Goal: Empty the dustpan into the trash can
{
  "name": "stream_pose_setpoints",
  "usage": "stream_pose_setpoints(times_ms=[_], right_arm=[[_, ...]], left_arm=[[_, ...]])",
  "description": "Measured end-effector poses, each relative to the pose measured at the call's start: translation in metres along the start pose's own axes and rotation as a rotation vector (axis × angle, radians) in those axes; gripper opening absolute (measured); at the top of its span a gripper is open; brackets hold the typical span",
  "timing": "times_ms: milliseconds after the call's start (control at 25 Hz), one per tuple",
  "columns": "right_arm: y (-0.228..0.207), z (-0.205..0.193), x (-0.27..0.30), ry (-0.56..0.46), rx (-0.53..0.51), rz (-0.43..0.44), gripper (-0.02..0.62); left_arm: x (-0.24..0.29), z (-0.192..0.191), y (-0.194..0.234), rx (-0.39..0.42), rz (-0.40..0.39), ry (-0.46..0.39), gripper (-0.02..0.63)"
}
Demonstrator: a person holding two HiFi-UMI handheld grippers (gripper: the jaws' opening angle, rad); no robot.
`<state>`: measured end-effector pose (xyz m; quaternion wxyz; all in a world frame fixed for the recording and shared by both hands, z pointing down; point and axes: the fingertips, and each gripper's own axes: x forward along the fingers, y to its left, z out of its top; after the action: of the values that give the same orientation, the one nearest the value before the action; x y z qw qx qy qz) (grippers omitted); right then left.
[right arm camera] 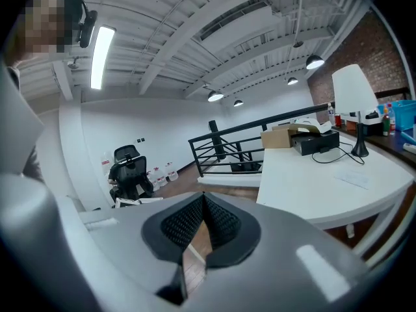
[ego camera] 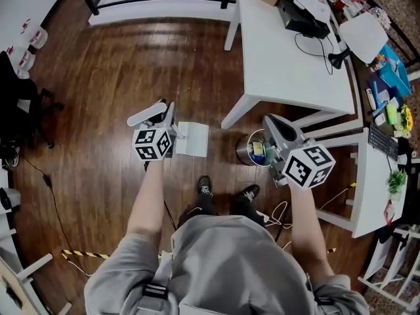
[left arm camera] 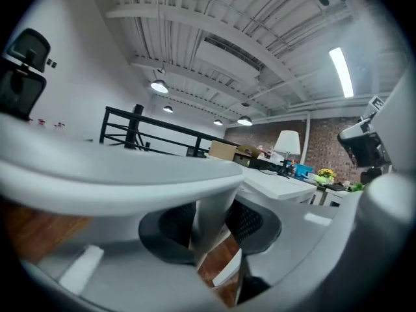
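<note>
Steel trash can (ego camera: 251, 148) beside white table (ego camera: 289, 64) leg | white dustpan (ego camera: 191, 140) left of can, apart from it, seen against wooden floor (ego camera: 98, 77) | left gripper (left arm camera: 209, 229): jaws narrowly parted, pads clamping dustpan's grey strip | right gripper (right arm camera: 203, 223): jaws closed together, nothing between, just right of can

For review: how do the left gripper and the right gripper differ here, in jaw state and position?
The left gripper has its jaws closed on a pale part of the white plastic dustpan; the right gripper has its jaws together on nothing. In the head view, the left gripper is over the bare wooden floor, while the right gripper is by the round metal trash can. Both point forward.
</note>
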<state>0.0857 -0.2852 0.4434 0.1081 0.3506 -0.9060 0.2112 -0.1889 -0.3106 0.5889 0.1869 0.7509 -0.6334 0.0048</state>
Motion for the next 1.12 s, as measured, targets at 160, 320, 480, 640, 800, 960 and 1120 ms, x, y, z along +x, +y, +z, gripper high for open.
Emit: stream_pose_setpoints(times_ms=[160,320,480,640,800,960,1120], right_arm=[[0.011,-0.001,0.011,0.013,-0.007,0.03,0.0],[0.024,-0.004,0.022,0.029,-0.014,0.064,0.0],[0.032,-0.006,0.03,0.038,-0.018,0.086,0.0],[0.04,-0.005,0.034,0.04,-0.022,0.095,0.0],[0.05,-0.004,0.033,0.03,-0.015,0.099,0.0],[0.046,-0.005,0.024,0.023,-0.007,0.106,0.0],[0.029,-0.002,0.007,-0.003,0.005,0.103,0.0]], left_arm=[[-0.022,0.001,0.038,-0.023,0.119,-0.014,0.095],[-0.035,-0.006,0.058,-0.044,0.164,0.005,0.112],[-0.043,-0.014,0.075,-0.071,0.218,0.017,0.249],[-0.049,-0.016,0.083,-0.054,0.223,0.047,0.271],[-0.055,-0.021,0.088,-0.053,0.227,0.094,0.313],[-0.063,-0.03,0.094,-0.065,0.261,0.14,0.371],[-0.072,-0.045,0.088,-0.096,0.292,0.18,0.373]])
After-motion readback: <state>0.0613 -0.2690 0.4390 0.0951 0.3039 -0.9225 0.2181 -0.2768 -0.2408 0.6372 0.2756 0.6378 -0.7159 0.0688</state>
